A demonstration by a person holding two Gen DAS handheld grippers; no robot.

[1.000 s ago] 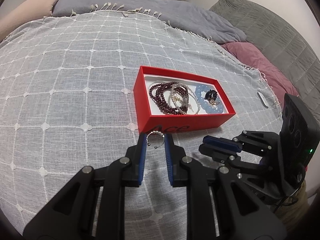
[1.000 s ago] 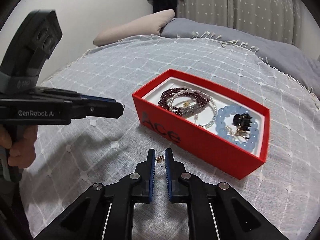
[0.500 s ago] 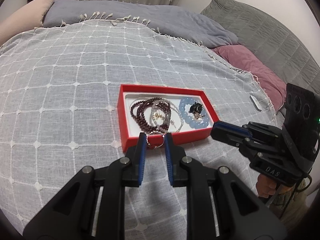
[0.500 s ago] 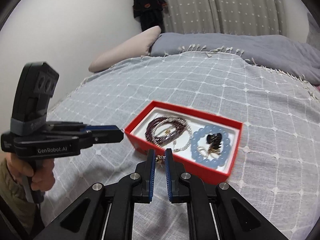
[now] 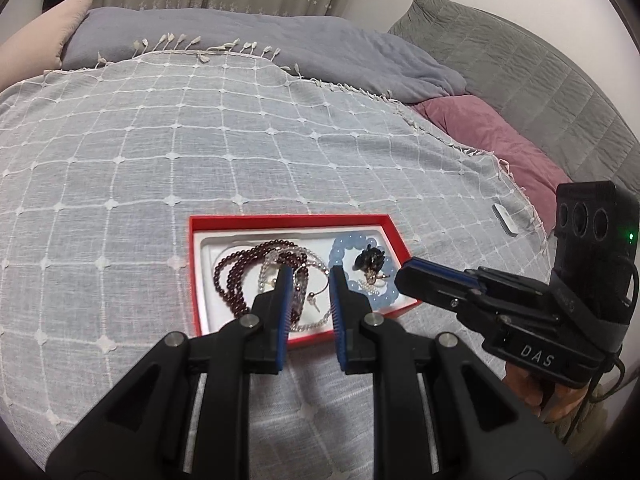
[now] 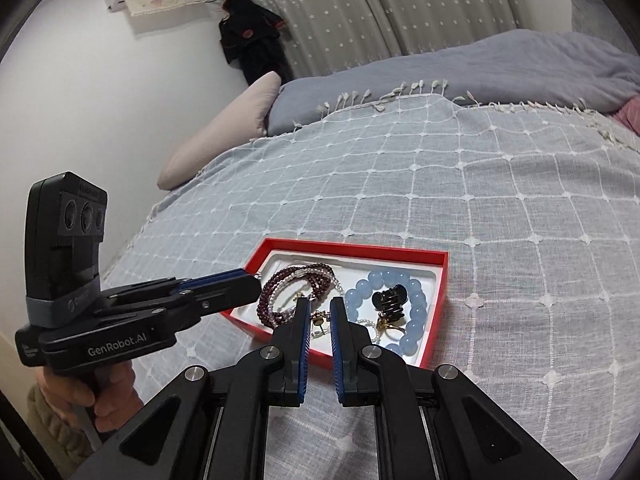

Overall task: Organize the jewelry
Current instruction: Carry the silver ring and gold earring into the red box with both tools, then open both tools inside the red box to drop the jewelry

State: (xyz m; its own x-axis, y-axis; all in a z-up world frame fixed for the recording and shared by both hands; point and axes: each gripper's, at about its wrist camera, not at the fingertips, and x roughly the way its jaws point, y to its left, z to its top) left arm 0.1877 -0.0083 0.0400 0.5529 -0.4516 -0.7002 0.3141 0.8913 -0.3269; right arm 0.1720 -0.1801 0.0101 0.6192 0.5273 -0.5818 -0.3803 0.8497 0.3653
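Note:
A red box (image 5: 280, 220) (image 6: 352, 246) with a white lining lies on the checked grey bedspread. In it are a dark red bead bracelet (image 5: 228, 276) (image 6: 272, 292), a pale blue bead bracelet (image 5: 340, 244) (image 6: 376, 278), a black hair claw (image 5: 370, 258) (image 6: 390, 302) and a clear bead strand. My left gripper (image 5: 310, 288) (image 6: 248, 284) hovers over the box's near side, shut on a thin wire hoop (image 5: 319, 292). From the right, my right gripper (image 6: 319, 318) (image 5: 408, 276) reaches over the box's front edge, shut on a small gold earring (image 6: 319, 321).
A small white object (image 5: 505, 220) lies near the spread's right edge. A mauve pillow (image 5: 492, 140) and a grey quilt are on the right, a beige pillow (image 6: 224, 128) at the back left. A hand (image 6: 108, 392) grips each handle.
Both grippers have risen and moved forward from in front of the box to above its near side, each still holding its piece. The right gripper has also rolled.

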